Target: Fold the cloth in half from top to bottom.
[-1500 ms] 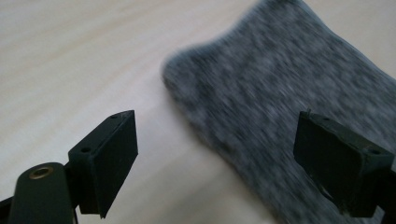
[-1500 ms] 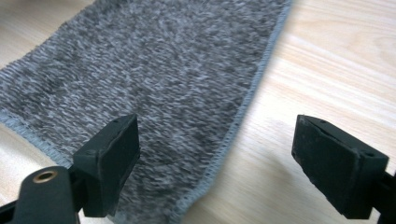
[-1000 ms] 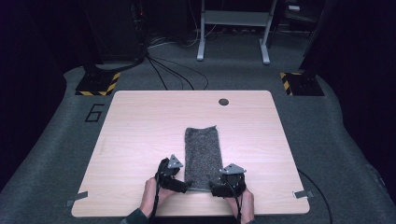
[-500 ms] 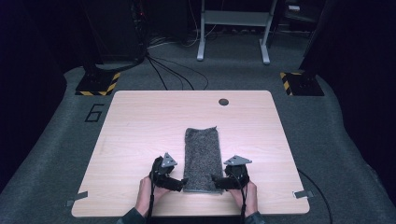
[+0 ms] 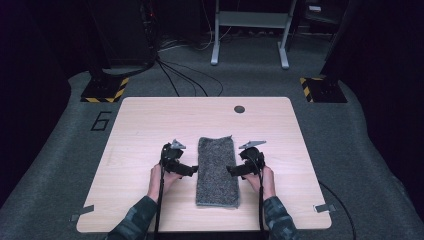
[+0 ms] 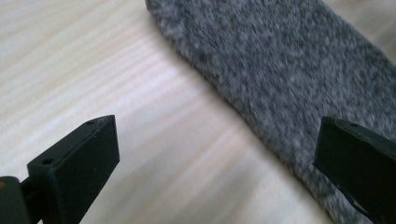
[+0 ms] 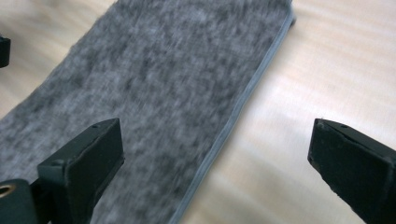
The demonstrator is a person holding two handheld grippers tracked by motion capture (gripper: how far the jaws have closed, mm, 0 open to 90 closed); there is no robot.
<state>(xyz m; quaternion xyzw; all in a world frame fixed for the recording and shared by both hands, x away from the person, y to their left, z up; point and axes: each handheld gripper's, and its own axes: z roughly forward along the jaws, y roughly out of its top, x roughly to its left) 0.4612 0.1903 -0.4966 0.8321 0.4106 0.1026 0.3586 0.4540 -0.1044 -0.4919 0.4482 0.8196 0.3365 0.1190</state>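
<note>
— Fingers (image 6: 74, 163) of the left gripper (image 5: 191, 170) stand wide apart, nothing clamped between them; its jaws have just been opening. In the left gripper view they frame bare wood at lower left and the edge of the grey towel (image 6: 289, 79) at right.

— And the other one?

— Same story: the right gripper (image 5: 231, 170) has its jaws spread wide, just opened further, gripping nothing. In the right gripper view one finger (image 7: 79, 172) hangs over the cloth, the other over the wood, with the hemmed edge running between.

— Where does the towel lie?

— In the high view the grey towel (image 5: 216, 172) lies flat, folded into a long strip, at lower centre of the frame on the table (image 5: 140, 130), its short end close to the near edge. Both grippers flank it, pointing inward at its long sides, just beside the cloth.

— Anything farther back?

— A small dark round cap (image 5: 239, 109) sits near the table's far edge, right of centre. Beyond that, at upper centre, cables (image 5: 182, 77) trail across the grey carpet.
</note>
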